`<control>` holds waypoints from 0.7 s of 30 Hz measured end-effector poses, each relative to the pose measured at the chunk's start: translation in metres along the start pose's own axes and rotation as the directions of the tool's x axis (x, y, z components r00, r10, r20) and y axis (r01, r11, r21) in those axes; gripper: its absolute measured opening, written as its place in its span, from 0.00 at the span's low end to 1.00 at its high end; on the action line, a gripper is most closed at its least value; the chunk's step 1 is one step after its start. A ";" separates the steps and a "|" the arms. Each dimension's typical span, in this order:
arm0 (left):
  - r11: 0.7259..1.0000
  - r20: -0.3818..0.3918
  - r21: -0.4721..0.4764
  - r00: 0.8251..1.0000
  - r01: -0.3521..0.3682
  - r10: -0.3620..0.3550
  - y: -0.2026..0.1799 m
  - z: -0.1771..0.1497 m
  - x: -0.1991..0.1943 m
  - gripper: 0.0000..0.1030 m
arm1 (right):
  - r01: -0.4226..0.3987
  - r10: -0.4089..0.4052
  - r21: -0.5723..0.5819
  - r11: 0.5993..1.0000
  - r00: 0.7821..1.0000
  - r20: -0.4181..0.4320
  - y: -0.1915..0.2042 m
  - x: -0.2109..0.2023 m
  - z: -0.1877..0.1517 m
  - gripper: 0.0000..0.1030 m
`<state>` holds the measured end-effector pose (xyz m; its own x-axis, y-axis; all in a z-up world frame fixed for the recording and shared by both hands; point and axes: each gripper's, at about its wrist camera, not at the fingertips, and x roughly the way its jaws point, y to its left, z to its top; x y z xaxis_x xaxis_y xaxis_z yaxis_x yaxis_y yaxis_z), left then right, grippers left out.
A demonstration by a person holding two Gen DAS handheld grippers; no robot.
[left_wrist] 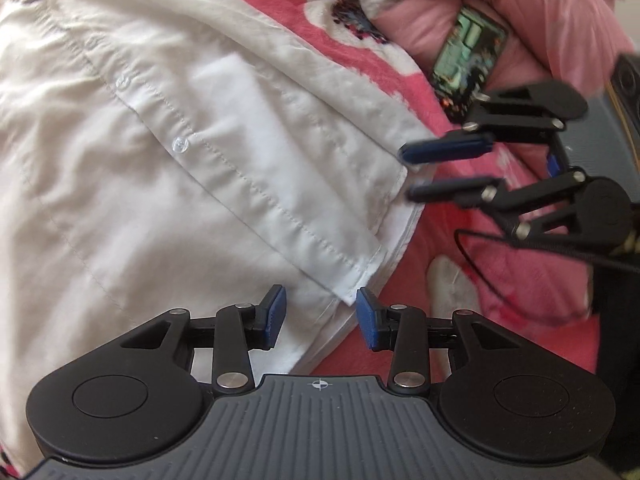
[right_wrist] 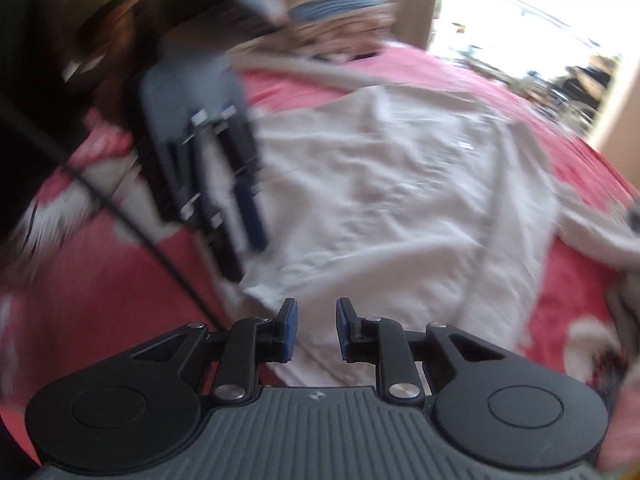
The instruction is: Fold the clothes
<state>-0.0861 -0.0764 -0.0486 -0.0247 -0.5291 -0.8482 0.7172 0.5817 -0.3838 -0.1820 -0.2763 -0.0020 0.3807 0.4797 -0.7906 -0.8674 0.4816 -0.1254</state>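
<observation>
Both tongs [left_wrist: 320,312] [right_wrist: 316,328] gape, empty, over rumpled white buttoned shirt [left_wrist: 160,160].

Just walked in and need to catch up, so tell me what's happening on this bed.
A person is folding a white button-up shirt spread on a pink floral blanket, working a handheld gripper in each hand. The left gripper sits over the bottom corner of the shirt's button placket, fingers apart, the hem corner between them but not pinched. The right gripper hovers at the hem edge further along, fingers slightly apart and holding nothing. The right wrist view is blurred. No fold is visible at this hem yet.
</observation>
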 end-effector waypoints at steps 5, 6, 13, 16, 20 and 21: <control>0.999 -0.013 0.027 1.000 -0.027 0.027 0.003 -0.005 0.001 0.37 | -0.035 0.018 -0.244 0.969 0.997 -0.071 0.025 0.018 0.002 0.22; 0.999 -0.011 0.022 1.000 -0.025 0.026 0.004 -0.005 0.001 0.37 | -0.036 0.017 -0.259 0.965 0.997 -0.072 0.028 0.020 0.003 0.22; 1.000 -0.005 0.007 1.000 -0.003 0.003 0.009 -0.005 0.000 0.37 | 0.056 -0.060 -0.135 0.989 0.998 -0.024 0.018 0.026 0.003 0.05; 1.000 0.006 -0.020 1.000 0.022 -0.022 0.013 -0.005 -0.002 0.37 | 0.041 -0.042 0.091 0.995 0.999 0.005 -0.002 0.022 0.002 0.02; 0.996 0.042 -0.059 0.997 0.073 -0.070 0.020 -0.004 -0.012 0.39 | -0.050 0.017 0.455 0.889 0.997 0.076 -0.034 0.017 -0.007 0.01; 0.993 0.053 -0.073 0.995 0.091 -0.087 0.021 -0.003 -0.013 0.40 | -0.073 0.028 0.511 0.856 0.995 0.093 -0.038 0.017 -0.010 0.01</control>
<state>-0.0729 -0.0548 -0.0466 -0.0504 -0.6098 -0.7909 0.6594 0.5744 -0.4849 -0.1456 -0.2943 -0.0167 0.3841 0.5597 -0.7343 -0.6066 0.7526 0.2563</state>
